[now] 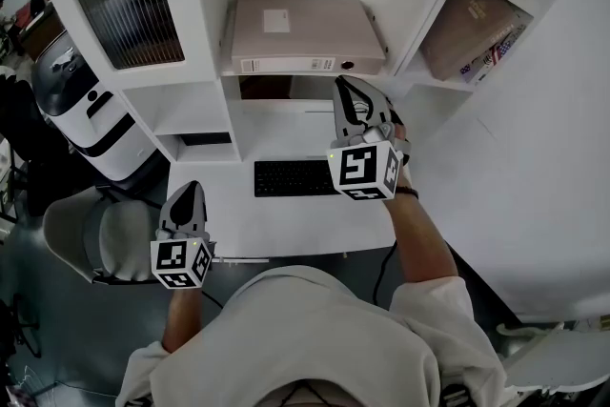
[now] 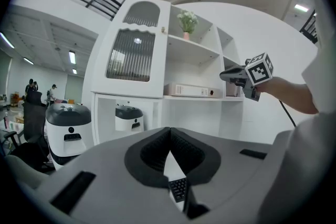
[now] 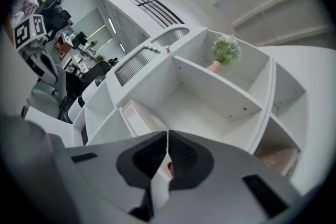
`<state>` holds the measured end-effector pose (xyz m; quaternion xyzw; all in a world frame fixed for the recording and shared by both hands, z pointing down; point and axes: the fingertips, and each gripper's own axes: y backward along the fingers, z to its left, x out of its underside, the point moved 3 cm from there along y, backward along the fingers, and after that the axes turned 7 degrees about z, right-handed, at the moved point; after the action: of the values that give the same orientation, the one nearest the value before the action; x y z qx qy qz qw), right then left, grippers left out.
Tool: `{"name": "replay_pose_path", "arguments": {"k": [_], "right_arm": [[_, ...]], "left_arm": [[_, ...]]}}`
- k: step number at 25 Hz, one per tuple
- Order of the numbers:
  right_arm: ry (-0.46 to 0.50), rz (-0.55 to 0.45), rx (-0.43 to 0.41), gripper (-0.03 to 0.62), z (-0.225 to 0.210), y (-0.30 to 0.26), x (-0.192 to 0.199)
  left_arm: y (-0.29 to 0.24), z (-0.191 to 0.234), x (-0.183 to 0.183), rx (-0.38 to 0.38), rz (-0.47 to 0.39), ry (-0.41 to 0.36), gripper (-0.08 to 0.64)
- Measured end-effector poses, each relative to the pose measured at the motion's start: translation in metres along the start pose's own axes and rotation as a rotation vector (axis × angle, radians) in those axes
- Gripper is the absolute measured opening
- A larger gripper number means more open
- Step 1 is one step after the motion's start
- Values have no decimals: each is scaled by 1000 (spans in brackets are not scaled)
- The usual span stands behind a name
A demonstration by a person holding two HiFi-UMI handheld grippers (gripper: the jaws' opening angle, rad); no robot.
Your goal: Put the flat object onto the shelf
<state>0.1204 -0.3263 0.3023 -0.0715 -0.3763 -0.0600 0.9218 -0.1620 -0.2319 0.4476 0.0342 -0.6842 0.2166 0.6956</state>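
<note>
Head view: binder shelved — left tongs, right tongs both closed, empty.

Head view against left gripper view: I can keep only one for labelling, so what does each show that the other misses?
Only the head view: the left tool from outside, with its marker cube.
Only the left gripper view: a potted plant high in the shelf unit, and distant people at far left.
Both: the binder lying flat on a shelf, the right tool in front of it, the keyboard, and the white machine beside the shelf unit.
</note>
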Motion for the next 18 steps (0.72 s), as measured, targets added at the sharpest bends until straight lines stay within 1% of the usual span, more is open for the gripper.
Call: {"name": "replay_pose_path", "arguments": {"k": [1, 4, 18], "right_arm": [[-21, -2, 3, 5, 0, 3, 1], [-73, -5, 6, 4, 0, 11, 5], [-262, -35, 33, 3, -3, 50, 14]], "left_arm": [[1, 0, 0, 1, -1, -1, -8], [3, -1, 0, 2, -1, -3, -8], [7, -8, -3, 18, -5, -22, -8]]}}
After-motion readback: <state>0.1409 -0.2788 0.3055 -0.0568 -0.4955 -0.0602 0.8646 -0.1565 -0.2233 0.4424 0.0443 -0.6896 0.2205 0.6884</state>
